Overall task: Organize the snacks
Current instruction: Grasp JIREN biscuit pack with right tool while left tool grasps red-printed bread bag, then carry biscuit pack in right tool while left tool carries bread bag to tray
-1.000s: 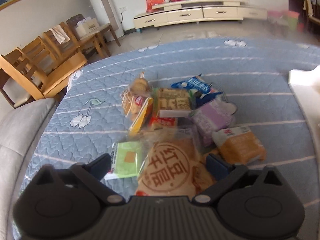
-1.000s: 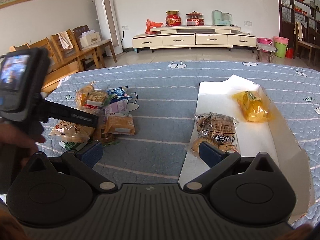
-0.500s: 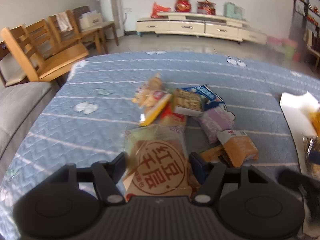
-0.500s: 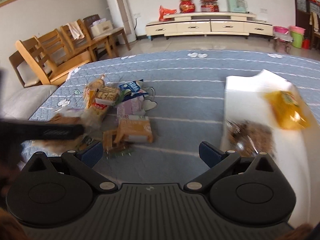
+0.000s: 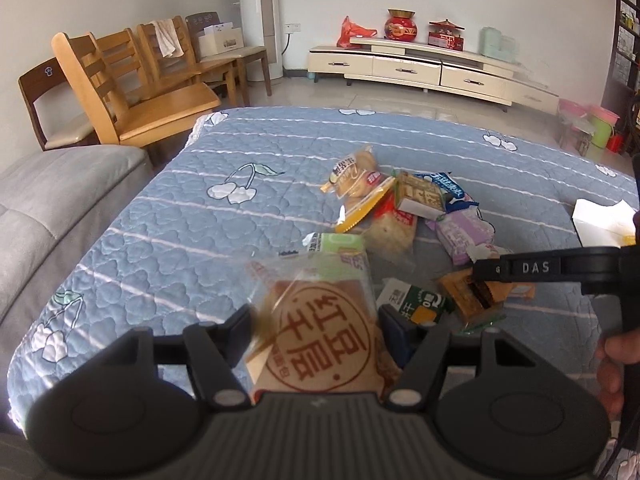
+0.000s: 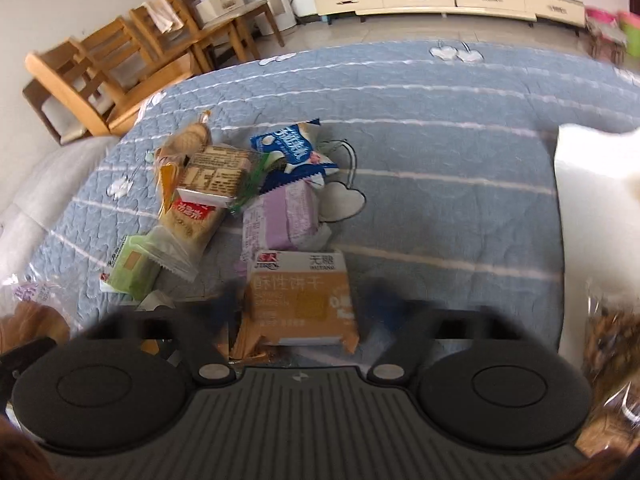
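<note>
Left gripper (image 5: 314, 334) clamped on the red-stamped bread packet (image 5: 320, 332), lifted clear of the snack pile (image 6: 240, 200) — right gripper (image 6: 298, 300) closing around the orange biscuit pack (image 6: 300, 296), likely tray-bound.

Even daylight, soft shadows; my right view smears with motion blur, left stays sharper, edges bend fisheye-style.

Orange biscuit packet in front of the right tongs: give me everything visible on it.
The orange biscuit packet is a flat, squarish plastic wrapper, with a white band and red logo on top and an orange panel with pale lettering below. It lies face up on the blue quilt, its far edge against the purple packet. The right tongs are closing around it; the blur hides any contact.
</note>
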